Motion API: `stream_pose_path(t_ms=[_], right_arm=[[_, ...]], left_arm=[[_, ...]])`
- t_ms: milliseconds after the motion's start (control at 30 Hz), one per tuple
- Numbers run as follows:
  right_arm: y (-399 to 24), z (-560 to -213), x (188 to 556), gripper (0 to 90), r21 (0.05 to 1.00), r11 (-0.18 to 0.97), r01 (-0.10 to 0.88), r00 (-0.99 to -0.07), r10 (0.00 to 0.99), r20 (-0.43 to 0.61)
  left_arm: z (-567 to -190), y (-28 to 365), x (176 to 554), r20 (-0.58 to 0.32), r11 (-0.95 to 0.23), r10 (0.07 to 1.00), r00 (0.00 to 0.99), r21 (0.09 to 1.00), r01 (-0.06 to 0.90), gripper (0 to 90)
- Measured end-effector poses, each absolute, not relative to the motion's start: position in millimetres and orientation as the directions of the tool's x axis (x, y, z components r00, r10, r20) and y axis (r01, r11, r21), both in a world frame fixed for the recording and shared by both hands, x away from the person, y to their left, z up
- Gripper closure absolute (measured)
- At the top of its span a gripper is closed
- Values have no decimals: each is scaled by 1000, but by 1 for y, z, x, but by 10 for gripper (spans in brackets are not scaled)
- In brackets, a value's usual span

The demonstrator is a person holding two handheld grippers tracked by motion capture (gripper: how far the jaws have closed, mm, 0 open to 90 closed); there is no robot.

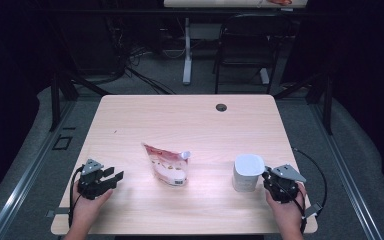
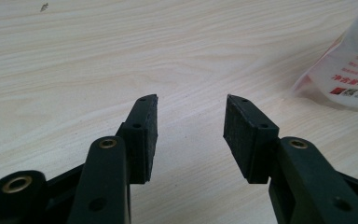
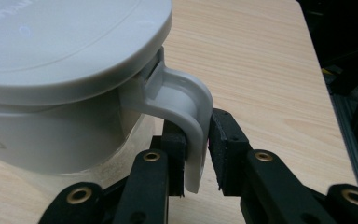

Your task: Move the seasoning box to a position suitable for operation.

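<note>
Two things sit on the table (image 1: 130,120): a white lidded jug (image 1: 247,172) near its right edge and a red-and-white spouted pouch (image 1: 167,164) lying flat at the middle; the pouch's print is too small to read, and the left gripper view cuts it off at the frame's right side; the right gripper (image 3: 196,154) is clamped on the jug's curved handle (image 3: 191,116); the left gripper (image 2: 191,135) is released, jaws apart over bare wood; the jug's lower body is translucent.

The pouch (image 2: 354,65) carries red Chinese print, too blurred to read. The jug lid (image 3: 51,37) bears faint embossed letters, illegible.
</note>
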State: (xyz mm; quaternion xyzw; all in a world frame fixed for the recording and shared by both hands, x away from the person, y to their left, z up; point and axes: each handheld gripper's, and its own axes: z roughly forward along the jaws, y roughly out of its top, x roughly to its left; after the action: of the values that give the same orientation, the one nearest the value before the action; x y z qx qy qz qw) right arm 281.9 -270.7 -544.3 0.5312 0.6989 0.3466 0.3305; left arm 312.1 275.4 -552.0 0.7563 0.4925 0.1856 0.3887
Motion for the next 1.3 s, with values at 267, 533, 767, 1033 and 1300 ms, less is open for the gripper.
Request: stream_pose_path(t_ms=[267,533,767,1033,1300], right_arm=[[-255,-543,279,811,830,206,519,-269,961,-70],[-232,-543,274,820,814,254,522,-312,945,-95],[-218,-544,274,820,820,241,520,-302,949,-87],[-210,-546,273,821,813,226,537,-289,954,-75],[-212,-544,266,802,809,186,558,-284,958,-24]], left_arm=[[-548,270,308,-100,-228,877,470,774,591,553],[-548,262,305,-104,-235,866,489,780,581,560],[-547,255,303,-105,-250,851,514,780,573,565],[-546,249,300,-111,-258,837,535,784,565,574],[-545,244,297,-120,-258,827,549,787,561,575]])
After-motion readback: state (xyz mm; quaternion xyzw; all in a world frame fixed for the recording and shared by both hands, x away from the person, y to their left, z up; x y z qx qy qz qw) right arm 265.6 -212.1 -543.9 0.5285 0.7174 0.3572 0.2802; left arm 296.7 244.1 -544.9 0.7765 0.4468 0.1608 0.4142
